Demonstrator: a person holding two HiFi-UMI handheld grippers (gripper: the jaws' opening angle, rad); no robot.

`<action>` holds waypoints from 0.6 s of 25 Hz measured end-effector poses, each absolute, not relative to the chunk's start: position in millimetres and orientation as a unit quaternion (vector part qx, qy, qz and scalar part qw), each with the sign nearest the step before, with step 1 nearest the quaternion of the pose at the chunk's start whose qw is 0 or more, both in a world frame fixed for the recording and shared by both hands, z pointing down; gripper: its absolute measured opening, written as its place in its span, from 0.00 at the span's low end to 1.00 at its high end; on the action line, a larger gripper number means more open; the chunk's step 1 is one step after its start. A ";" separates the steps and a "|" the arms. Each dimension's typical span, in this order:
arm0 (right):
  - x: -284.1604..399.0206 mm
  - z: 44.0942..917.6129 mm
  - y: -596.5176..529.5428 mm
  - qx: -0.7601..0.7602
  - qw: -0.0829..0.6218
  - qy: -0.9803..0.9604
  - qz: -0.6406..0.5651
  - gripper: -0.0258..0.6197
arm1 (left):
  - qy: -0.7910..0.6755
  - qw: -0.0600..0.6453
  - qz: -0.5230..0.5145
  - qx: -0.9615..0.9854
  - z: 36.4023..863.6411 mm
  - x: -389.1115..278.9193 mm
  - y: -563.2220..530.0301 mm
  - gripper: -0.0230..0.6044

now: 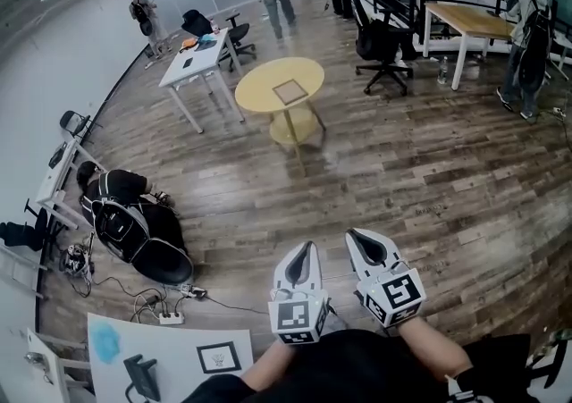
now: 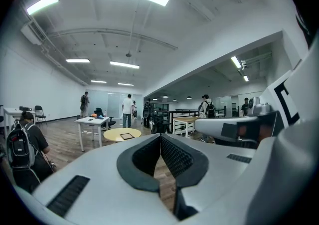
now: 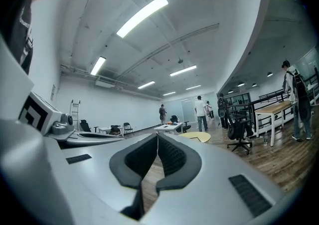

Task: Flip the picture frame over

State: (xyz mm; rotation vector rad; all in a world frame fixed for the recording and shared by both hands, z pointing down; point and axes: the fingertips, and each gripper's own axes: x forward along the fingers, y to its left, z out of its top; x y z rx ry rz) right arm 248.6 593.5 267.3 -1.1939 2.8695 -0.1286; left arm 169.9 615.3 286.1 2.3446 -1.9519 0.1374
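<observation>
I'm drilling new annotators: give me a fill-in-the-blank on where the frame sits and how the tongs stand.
The frame lies on the round ___ table.
The left tongs and right tongs are both ___.
Between their jaws there is ___.
Missing: yellow; shut; nothing.

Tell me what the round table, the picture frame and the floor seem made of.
Round table: pale yellow, matte top, likely painted or laminated wood. Picture frame: thin brown border, probably wood. Floor: brown planks with grain, wood or laminate.
</observation>
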 end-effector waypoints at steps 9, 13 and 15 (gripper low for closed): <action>201.0 265.6 546.9 -0.382 0.006 0.924 -0.031 0.07 | -0.650 0.037 0.029 0.758 283.5 111.4 567.4 0.07; 176.5 272.4 524.6 -0.379 0.002 0.925 -0.034 0.07 | -0.659 0.042 0.026 0.751 290.1 81.1 547.8 0.07; 167.4 277.5 515.9 -0.382 0.002 0.924 -0.039 0.07 | -0.661 0.044 0.026 0.749 293.7 68.6 540.1 0.07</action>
